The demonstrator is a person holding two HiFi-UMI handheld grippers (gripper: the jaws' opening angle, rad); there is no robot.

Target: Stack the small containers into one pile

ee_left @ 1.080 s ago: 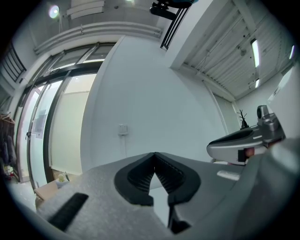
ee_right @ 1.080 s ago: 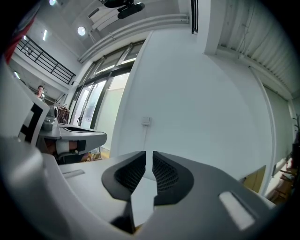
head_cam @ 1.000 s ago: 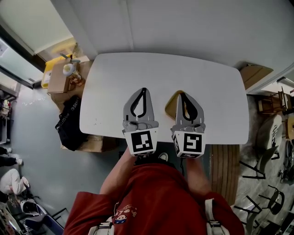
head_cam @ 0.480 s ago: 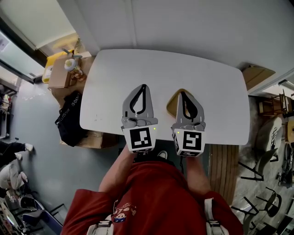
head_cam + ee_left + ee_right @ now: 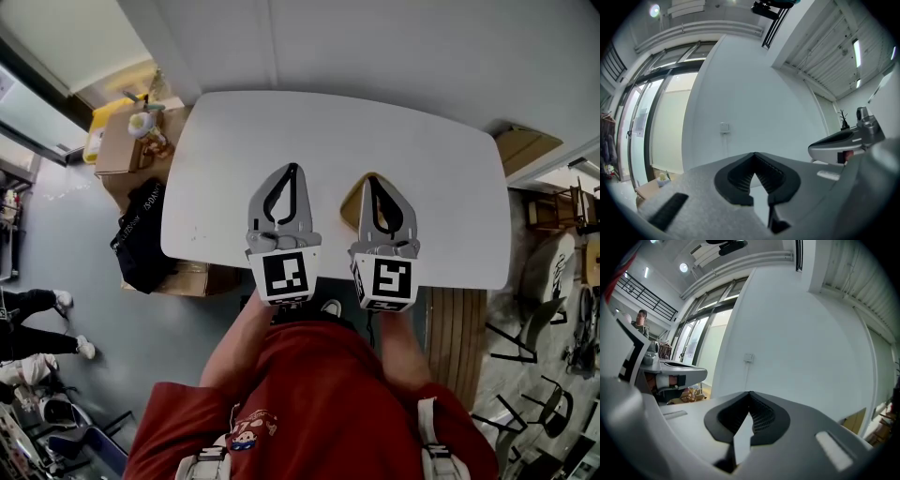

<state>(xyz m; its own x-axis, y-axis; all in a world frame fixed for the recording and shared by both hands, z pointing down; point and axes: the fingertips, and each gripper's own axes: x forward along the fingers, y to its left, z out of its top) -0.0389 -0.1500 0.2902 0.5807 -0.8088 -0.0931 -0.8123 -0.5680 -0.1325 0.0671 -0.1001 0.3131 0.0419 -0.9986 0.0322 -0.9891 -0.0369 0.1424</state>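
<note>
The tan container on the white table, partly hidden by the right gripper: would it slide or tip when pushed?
The tan container probably slides rather than tips: it looks low and wide on the smooth table. It seems small, so likely light. The right gripper hides most of it, so stiffness is unclear.

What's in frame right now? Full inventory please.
table: 1, white, centre
container: 1 visible, tan, on table, partly under the right gripper; can't tell if it is a pile
boxes: at least 3, brown cardboard, floor left of, under and right of table
crate: 1, yellow, far left floor
bag: 1, black, floor at table's left edge
bench: 1, wooden slats, lower right
left gripper: 1, grey, over table, shut, empty
right gripper: 1, grey, over container, shut, empty
top: 1, red, on the person, bottom
</note>
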